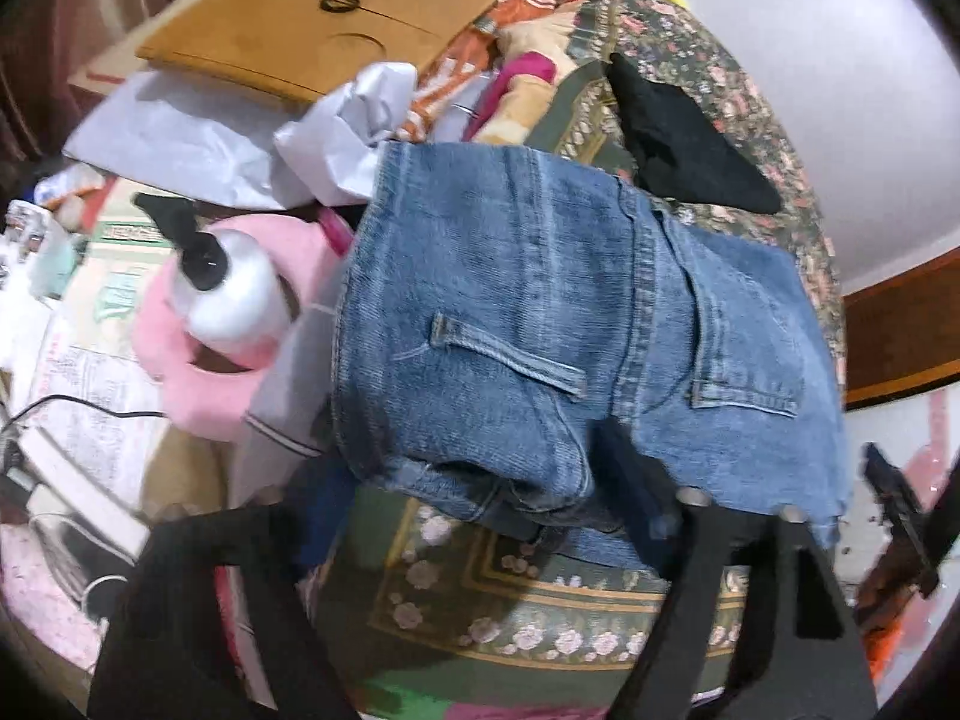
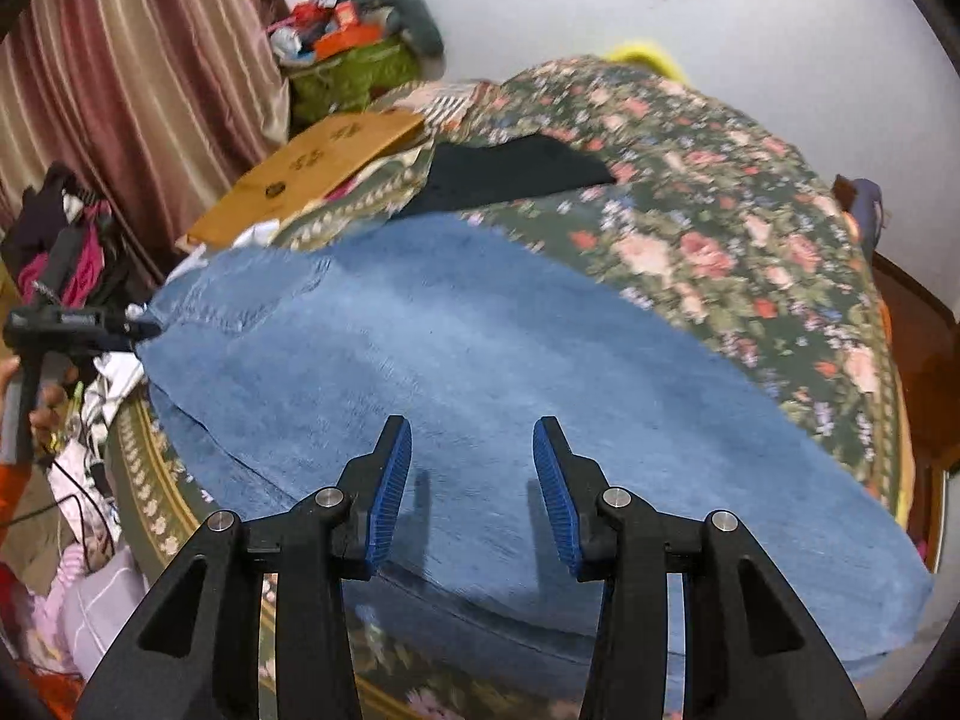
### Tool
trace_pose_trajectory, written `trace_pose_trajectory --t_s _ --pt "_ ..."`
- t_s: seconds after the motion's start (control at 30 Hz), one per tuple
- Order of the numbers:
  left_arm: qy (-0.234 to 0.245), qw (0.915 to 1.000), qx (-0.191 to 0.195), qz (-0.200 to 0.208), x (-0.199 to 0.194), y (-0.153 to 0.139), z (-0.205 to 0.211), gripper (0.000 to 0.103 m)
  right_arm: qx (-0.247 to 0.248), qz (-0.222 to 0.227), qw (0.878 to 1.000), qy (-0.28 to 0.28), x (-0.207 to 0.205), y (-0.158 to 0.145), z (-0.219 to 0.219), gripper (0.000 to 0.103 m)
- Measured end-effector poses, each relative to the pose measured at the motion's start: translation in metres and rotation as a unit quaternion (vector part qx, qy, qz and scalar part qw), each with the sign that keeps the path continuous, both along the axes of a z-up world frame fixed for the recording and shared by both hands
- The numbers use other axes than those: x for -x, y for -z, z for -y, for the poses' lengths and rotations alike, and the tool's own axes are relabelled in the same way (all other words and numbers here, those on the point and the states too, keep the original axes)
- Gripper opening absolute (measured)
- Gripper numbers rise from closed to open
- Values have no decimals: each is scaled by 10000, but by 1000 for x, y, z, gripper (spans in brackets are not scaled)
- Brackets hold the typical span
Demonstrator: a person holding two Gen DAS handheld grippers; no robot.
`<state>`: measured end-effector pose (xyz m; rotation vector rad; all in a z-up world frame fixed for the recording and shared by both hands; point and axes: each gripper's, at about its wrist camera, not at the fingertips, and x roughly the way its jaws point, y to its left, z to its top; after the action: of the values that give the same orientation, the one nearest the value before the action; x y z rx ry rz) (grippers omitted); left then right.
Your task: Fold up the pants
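Across flowered bedspread [image 2: 720, 228] jeans [image 2: 480, 372] lie flat, legs doubled lengthwise, waist at left. My right gripper [image 2: 472, 480] hovers above legs, jaws apart, empty. My left gripper [image 2: 135, 330] at waist edge; grip unclear. Next, I judge: pinch hem and waist squarely, lift evenly, fold across, avoid dragging bedspread.

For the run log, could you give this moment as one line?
jeans: flat on floral bedspread | right gripper: open above them | left gripper: at waist end
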<state>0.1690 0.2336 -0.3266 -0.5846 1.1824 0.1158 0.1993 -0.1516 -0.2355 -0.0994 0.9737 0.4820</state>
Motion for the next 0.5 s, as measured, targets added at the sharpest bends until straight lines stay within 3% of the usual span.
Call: trace_pose_trajectory --t_s 0.07,0.13,0.2,0.33,0.5 --pt "96 9992 -349 158 -1 -7 7 55 -36 -224 9997 133 -4 12 4 39" --pt "231 9972 -618 349 -1 -19 15 34 -153 -460 9984 277 -7 21 8 39" --pt "405 9927 -989 565 -1 -35 26 27 -340 -724 9962 336 -10 30 12 39" --pt "710 9800 -1691 778 2 -56 39 27 -218 -668 9975 123 2 29 6 42" --pt "930 9765 -1897 419 3 -35 35 39 -106 -601 9981 -58 18 28 4 42"
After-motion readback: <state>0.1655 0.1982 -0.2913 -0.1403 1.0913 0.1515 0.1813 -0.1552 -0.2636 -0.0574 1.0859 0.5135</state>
